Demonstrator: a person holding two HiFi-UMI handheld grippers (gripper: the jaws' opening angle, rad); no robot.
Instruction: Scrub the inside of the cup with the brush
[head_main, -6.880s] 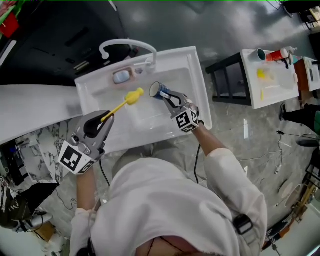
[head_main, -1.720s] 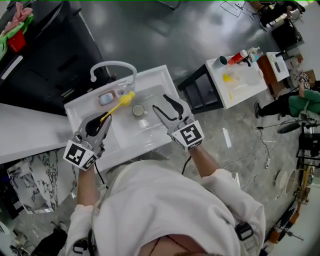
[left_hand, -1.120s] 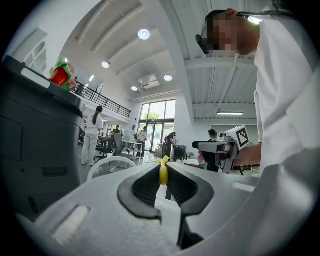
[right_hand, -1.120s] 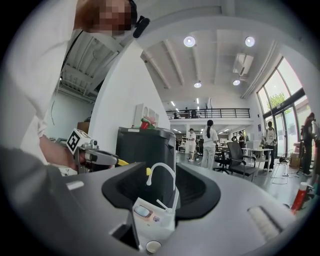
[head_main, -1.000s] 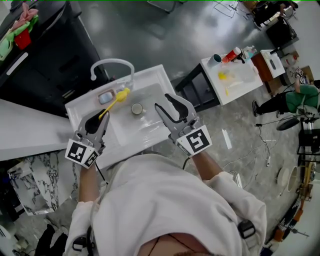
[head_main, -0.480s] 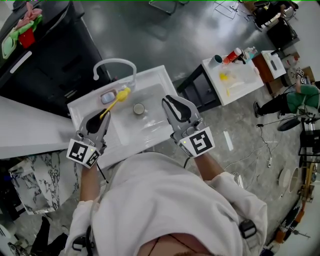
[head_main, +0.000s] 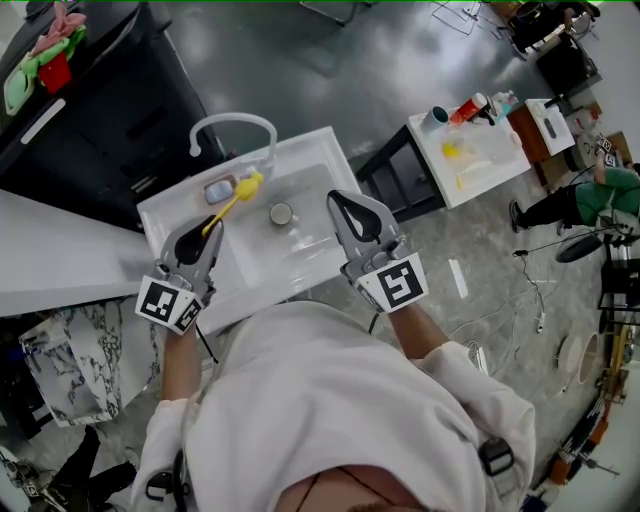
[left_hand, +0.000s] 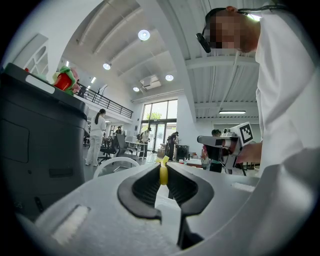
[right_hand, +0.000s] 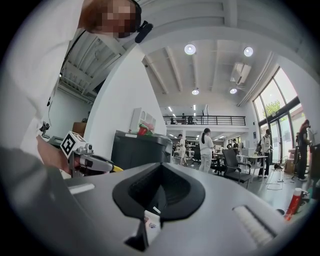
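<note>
The cup stands upright in the white sink, with no gripper touching it. My left gripper is shut on the handle of the yellow brush, whose head points over the sink's back left. In the left gripper view the brush handle is pinched between the jaws of the left gripper. My right gripper hovers over the sink's right rim, to the right of the cup, shut with nothing in it. In the right gripper view the right gripper has its jaws closed together and empty.
A white faucet arches over the sink's back edge, with a soap dish beside it. A black cabinet stands behind, a white counter to the left. A black stand and a white table with bottles are at the right.
The cup, earlier held in my right gripper, now stands in the sink. The right gripper's jaws went from wide open to shut, empty. The left gripper kept the brush nearly still.
</note>
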